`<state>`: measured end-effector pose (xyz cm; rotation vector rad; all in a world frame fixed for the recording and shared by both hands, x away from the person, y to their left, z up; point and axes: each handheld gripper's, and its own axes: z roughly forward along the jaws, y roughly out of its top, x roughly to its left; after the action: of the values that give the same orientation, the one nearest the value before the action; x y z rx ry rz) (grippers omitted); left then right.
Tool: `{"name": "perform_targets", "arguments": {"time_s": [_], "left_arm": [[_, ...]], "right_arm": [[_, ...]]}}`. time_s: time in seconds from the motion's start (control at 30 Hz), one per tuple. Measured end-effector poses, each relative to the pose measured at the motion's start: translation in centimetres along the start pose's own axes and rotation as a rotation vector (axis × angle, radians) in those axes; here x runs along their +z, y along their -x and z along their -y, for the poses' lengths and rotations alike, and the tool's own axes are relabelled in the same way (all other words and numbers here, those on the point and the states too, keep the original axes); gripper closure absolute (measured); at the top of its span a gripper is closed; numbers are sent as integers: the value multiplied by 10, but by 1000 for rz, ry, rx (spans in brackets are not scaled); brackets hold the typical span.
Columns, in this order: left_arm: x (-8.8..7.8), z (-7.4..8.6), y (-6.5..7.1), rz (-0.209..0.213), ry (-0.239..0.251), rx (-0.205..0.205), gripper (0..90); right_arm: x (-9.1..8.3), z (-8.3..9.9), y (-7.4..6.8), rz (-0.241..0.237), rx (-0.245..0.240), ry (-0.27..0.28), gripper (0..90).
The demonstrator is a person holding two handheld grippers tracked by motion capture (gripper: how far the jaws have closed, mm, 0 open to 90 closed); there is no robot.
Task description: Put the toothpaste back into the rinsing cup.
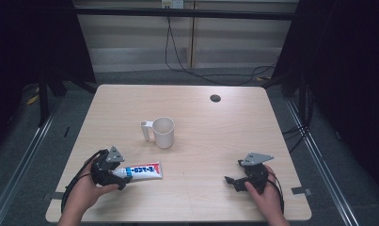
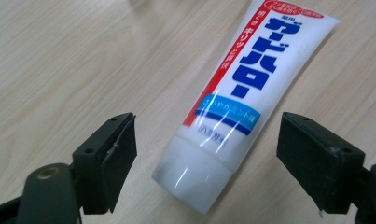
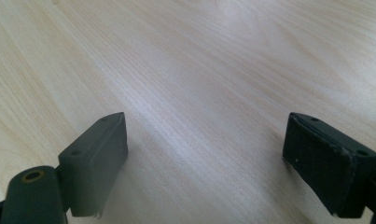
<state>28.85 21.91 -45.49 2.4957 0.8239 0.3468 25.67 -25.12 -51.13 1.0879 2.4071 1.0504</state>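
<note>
A white toothpaste tube (image 1: pixel 142 171) with blue and red print lies flat on the wooden table (image 1: pixel 215 141), near the front left. My left gripper (image 1: pixel 122 178) is open at the tube's cap end. In the left gripper view the white cap and lower tube (image 2: pixel 199 172) lie between the two black jaws, with a gap on each side, and the left gripper (image 2: pixel 206 158) hangs just above the wood. My right gripper (image 1: pixel 232 181) rests at the front right, open, and in its own view the right gripper (image 3: pixel 206 163) has bare tabletop between its jaws.
A white mug (image 1: pixel 162 132) with its handle to the left stands upright at mid-table, behind the tube. A dark round hole (image 1: pixel 215 98) sits in the far right part of the tabletop. Cables run along the floor beyond the far edge.
</note>
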Motion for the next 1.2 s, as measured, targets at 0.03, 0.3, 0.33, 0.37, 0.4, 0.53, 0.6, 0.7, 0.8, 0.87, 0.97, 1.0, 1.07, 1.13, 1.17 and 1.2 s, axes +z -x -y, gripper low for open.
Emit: {"name": "perform_targets", "arguments": {"time_s": [0.03,0.3,0.33,0.37,0.4,0.53,0.6,0.7,0.8,0.87,0.97,1.0,1.07,1.13,1.17,1.2], "left_arm": [[0,0,0,0,0,0,199],[7,-16,2,26,-30,38,199],[7,-17,2,30,-40,46,199],[8,-18,2,32,-45,55,199],[9,-19,2,33,-48,55,199],[14,-22,3,40,-73,70,203],[16,-25,4,49,-83,85,206],[17,-27,6,56,-79,93,210],[21,-32,10,63,-77,104,213],[22,-34,11,68,-81,112,215],[24,-36,12,77,-83,118,222],[25,-37,13,75,-90,117,222],[27,-37,13,82,-87,117,223],[27,-38,13,85,-98,125,231],[28,-39,13,87,-94,127,232],[28,-40,14,91,-101,130,234]], "right_arm": [[0,0,0,0,0,0,137],[0,0,0,0,0,0,137],[0,0,0,0,0,0,137],[0,0,0,0,0,0,137],[0,0,0,0,0,0,137],[0,0,0,0,0,0,137],[0,0,0,0,0,0,137],[0,0,0,0,1,0,137],[0,0,0,0,0,0,137],[0,0,0,0,0,0,137],[0,0,0,0,0,0,137],[0,0,0,0,0,0,137],[0,0,0,0,0,0,137],[0,0,0,0,0,0,137],[0,0,0,0,0,0,136],[0,0,0,0,0,0,137]]}}
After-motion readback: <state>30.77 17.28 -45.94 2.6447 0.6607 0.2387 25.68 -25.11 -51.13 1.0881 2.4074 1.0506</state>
